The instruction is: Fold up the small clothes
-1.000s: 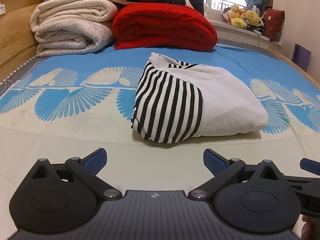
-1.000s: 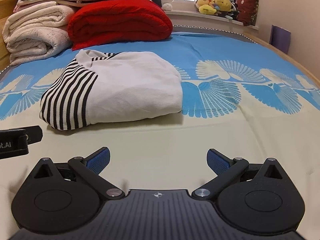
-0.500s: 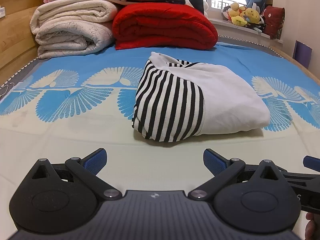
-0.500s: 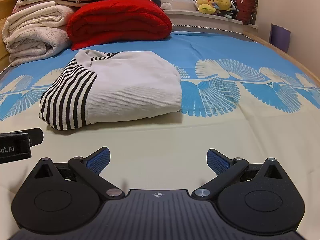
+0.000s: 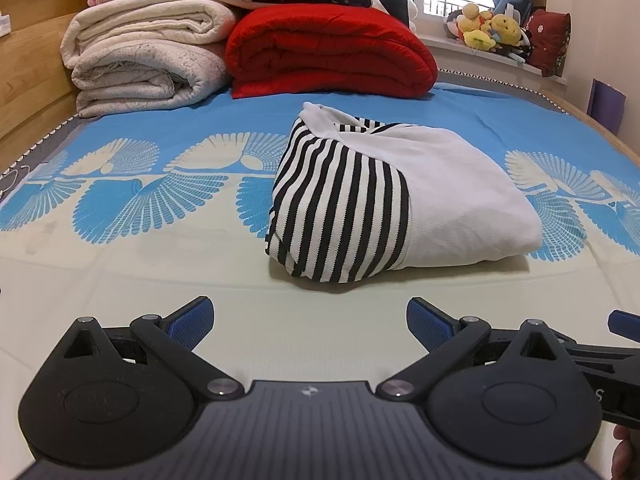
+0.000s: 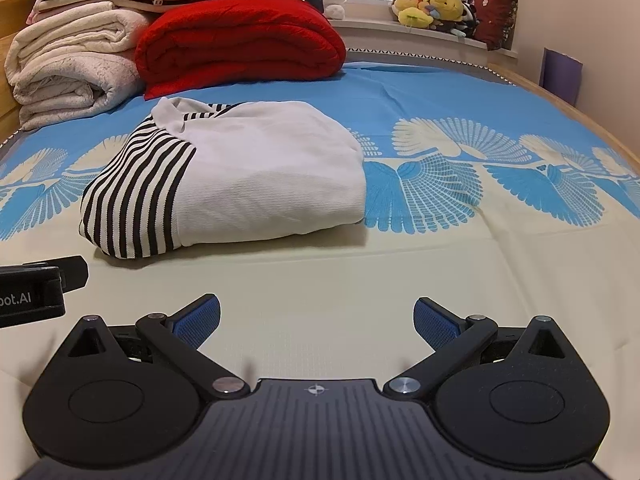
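Note:
A small white garment with a black-and-white striped part (image 5: 396,204) lies folded in a compact bundle on the bed sheet (image 5: 120,280). It also shows in the right wrist view (image 6: 240,176), left of centre. My left gripper (image 5: 310,316) is open and empty, hovering over the sheet just short of the bundle. My right gripper (image 6: 316,316) is open and empty, nearer than the bundle and to its right. The right gripper's edge shows at the right of the left wrist view (image 5: 624,322). The left gripper's body shows at the left of the right wrist view (image 6: 36,292).
Folded cream blankets (image 5: 148,60) and a red quilt (image 5: 328,52) are stacked at the bed's far end. Plush toys (image 5: 488,28) sit on the windowsill. A wooden bed frame (image 5: 28,80) runs along the left, and a purple item (image 5: 608,108) leans at the right wall.
Both grippers stay open and have drifted slightly; the folded garment has not moved.

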Available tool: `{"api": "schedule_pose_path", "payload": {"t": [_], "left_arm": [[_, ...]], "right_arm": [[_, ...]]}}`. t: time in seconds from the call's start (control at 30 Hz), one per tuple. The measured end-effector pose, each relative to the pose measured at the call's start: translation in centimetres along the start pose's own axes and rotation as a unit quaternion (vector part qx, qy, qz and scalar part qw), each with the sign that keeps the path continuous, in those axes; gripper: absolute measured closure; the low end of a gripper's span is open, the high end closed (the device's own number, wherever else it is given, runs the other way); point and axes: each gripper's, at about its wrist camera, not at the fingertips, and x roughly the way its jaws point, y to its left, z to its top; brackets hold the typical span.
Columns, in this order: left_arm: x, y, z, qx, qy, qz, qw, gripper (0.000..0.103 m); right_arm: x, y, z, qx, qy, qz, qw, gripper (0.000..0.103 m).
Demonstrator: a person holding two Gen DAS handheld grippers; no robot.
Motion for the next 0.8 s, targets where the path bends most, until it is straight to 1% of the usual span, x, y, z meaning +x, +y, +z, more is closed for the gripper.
{"api": "schedule_pose_path", "payload": {"t": [0.8], "left_arm": [[0.14, 0.00, -0.15, 0.003, 0.002, 0.001, 1.0000, 0.000]], "right_arm": [[-0.03, 0.23, -0.02, -0.001, 0.000, 0.004, 1.000, 0.001]]}}
